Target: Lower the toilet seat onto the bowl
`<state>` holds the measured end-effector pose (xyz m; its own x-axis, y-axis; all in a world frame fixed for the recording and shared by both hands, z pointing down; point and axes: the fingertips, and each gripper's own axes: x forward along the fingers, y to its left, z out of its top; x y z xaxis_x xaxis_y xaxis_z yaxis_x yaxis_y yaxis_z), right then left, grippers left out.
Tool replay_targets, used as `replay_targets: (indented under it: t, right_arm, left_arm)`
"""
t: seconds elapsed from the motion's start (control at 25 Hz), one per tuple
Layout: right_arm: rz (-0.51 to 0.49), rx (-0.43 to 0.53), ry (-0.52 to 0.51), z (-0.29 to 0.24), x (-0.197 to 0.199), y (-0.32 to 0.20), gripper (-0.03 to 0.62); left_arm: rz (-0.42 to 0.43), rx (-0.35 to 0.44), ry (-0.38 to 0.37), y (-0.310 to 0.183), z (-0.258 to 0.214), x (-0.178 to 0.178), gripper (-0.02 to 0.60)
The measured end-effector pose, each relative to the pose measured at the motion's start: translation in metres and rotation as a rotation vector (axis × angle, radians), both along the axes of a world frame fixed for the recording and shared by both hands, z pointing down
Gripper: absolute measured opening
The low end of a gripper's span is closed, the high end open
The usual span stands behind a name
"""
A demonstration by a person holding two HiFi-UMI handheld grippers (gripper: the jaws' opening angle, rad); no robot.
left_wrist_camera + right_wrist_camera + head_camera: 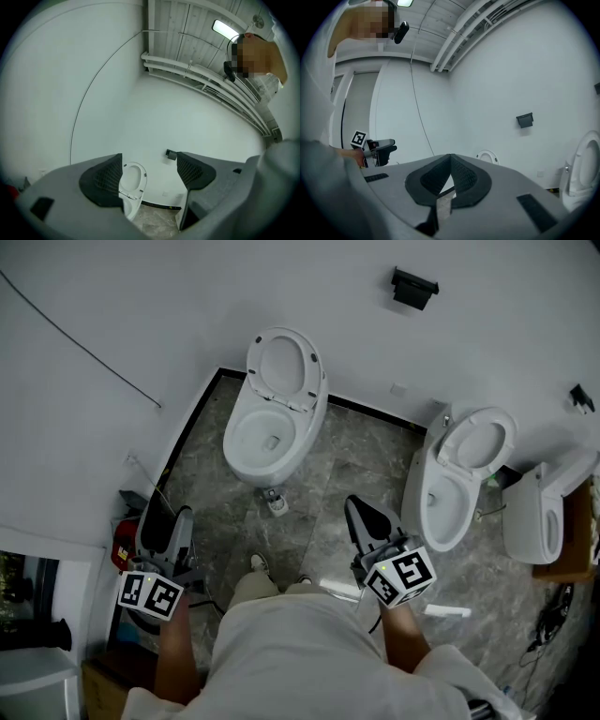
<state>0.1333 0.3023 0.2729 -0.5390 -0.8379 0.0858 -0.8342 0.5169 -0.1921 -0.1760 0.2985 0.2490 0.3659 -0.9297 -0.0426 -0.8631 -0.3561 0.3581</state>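
Observation:
The left white toilet (234,432) stands against the far wall with its seat (259,367) raised upright over the open bowl. My left gripper (169,517) hangs low at the left, well short of the toilet. Its jaws stand wide apart and empty, and in the left gripper view (149,164) the raised seat (140,180) shows far off between them. My right gripper (361,507) is held near the person's right side. Its pads meet with nothing between them in the right gripper view (451,157), where the seat's top (487,156) peeks above the jaws.
A second toilet (427,493) with its seat up stands to the right, and a third white fixture (539,507) is beyond it. A black holder (413,287) is fixed on the wall. A small white object (277,504) sits at the left toilet's foot, a red item (122,547) near the left wall.

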Motion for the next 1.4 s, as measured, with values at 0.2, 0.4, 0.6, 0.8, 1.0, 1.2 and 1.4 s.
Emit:
replay_targets:
  t: [0.2,0.4,0.6,0.8,1.0,1.2,1.4]
  right_arm:
    - [-0.002,-0.016,0.027,0.009,-0.011,-0.035,-0.003]
    - [0.034,-0.064,0.068,0.025,-0.026,-0.082,-0.003]
    - [0.031,-0.087,0.114,0.022,-0.067,-0.167,-0.003]
    - [0.052,-0.109,0.118,0.005,-0.103,-0.231,-0.003]
    - [0.089,-0.145,0.107,0.008,-0.120,-0.262,-0.003]
    - [0.137,-0.163,0.086,0.015,-0.105,-0.290,-0.003]
    - [0.153,-0.176,0.043,0.029,-0.070,-0.321,-0.003]
  left_arm:
    - [0.001,-0.034,-0.026,-0.035,0.027,-0.005,0.347]
    - [0.044,-0.072,-0.009,-0.100,0.060,-0.012,0.347]
    - [0.126,-0.064,-0.117,-0.189,0.076,-0.022,0.347]
    - [0.218,-0.066,-0.100,-0.265,0.080,-0.033,0.347]
    - [0.327,-0.047,-0.144,-0.328,0.080,-0.021,0.347]
    - [0.397,-0.037,-0.217,-0.377,0.083,0.004,0.347]
    - [0.457,-0.021,-0.339,-0.425,0.086,0.051,0.347]
